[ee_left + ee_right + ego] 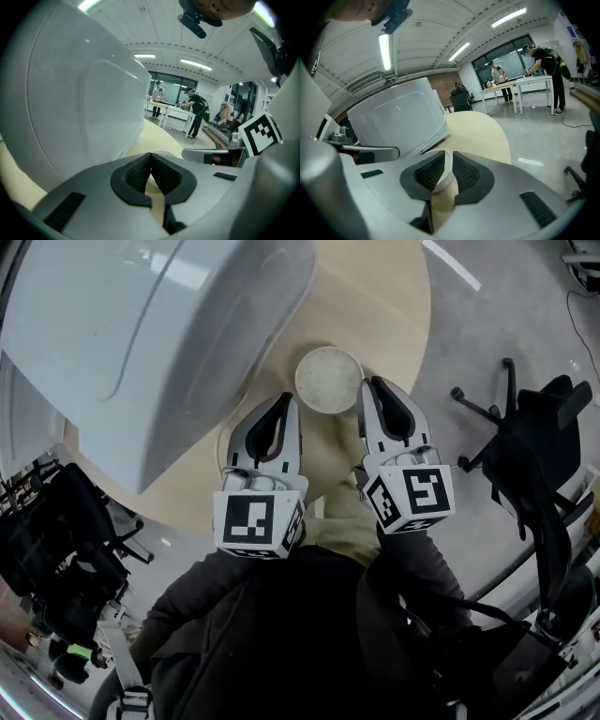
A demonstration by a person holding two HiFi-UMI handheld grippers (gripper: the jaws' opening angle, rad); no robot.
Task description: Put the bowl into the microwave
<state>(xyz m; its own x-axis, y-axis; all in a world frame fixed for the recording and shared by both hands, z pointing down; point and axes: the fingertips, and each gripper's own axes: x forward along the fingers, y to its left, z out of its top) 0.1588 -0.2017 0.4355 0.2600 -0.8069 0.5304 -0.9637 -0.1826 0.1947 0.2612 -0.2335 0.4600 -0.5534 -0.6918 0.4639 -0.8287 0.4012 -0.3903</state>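
A round cream bowl (328, 380) stands upright on the round wooden table (384, 306), just in front of the white microwave (141, 343), whose curved casing is all I can see. My right gripper (372, 386) is at the bowl's right edge. In the right gripper view the bowl's rim (447, 169) stands in the narrow gap of the right gripper (446, 155), and its jaws are slightly parted. My left gripper (285, 401) sits by the bowl's lower left, apart from it. Its pads (140, 173) meet at the tips with nothing between them.
The microwave (79, 93) fills the left of the left gripper view and stands to the left in the right gripper view (393, 119). A black office chair (539, 437) stands on the floor to the right, and dark equipment (56, 549) to the left. People (194, 112) work at far tables.
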